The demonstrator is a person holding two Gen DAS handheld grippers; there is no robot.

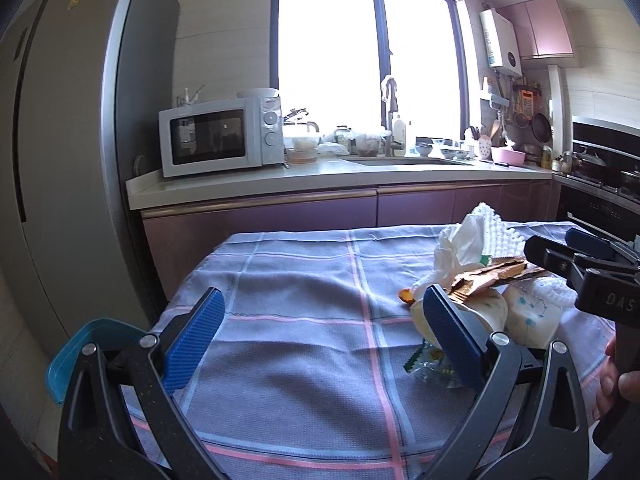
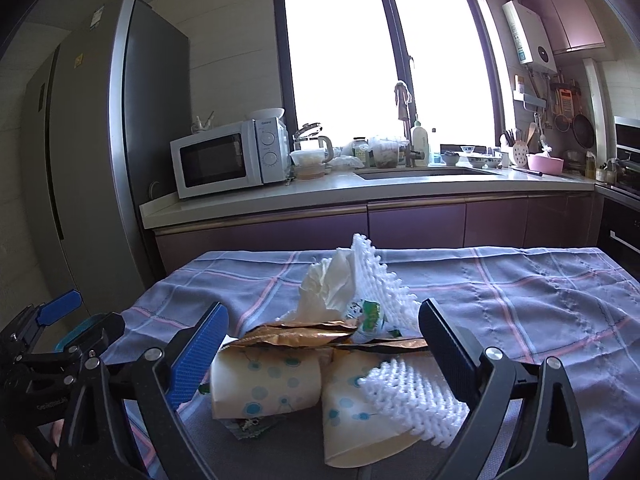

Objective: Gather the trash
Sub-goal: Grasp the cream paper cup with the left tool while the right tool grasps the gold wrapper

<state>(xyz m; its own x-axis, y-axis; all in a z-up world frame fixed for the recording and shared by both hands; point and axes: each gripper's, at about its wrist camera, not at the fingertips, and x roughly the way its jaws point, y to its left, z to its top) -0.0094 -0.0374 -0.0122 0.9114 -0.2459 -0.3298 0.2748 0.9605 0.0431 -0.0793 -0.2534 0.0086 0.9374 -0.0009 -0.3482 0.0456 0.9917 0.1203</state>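
Observation:
A pile of trash lies on the checked tablecloth (image 2: 520, 292). It holds two paper cups on their sides (image 2: 266, 380) (image 2: 356, 412), white foam netting (image 2: 416, 396), a crumpled tissue (image 2: 328, 284), a gold-brown wrapper (image 2: 304, 334) and a green-and-white wrapper (image 2: 370, 314). My right gripper (image 2: 324, 310) is open, with one finger on each side of the pile and the cups between them. My left gripper (image 1: 323, 298) is open over bare cloth, left of the same pile; its right finger (image 1: 448, 332) stands just in front of a cup (image 1: 490, 310) and a small green wrapper (image 1: 428, 364).
A blue bin (image 1: 80, 344) stands below the table's left edge. Behind the table run a counter (image 1: 280, 184) with a microwave (image 1: 216, 136) and a sink (image 1: 408, 162), with a tall fridge (image 1: 72, 120) at left and a stove (image 1: 600, 168) at right. A hand (image 1: 616, 380) holds the right gripper.

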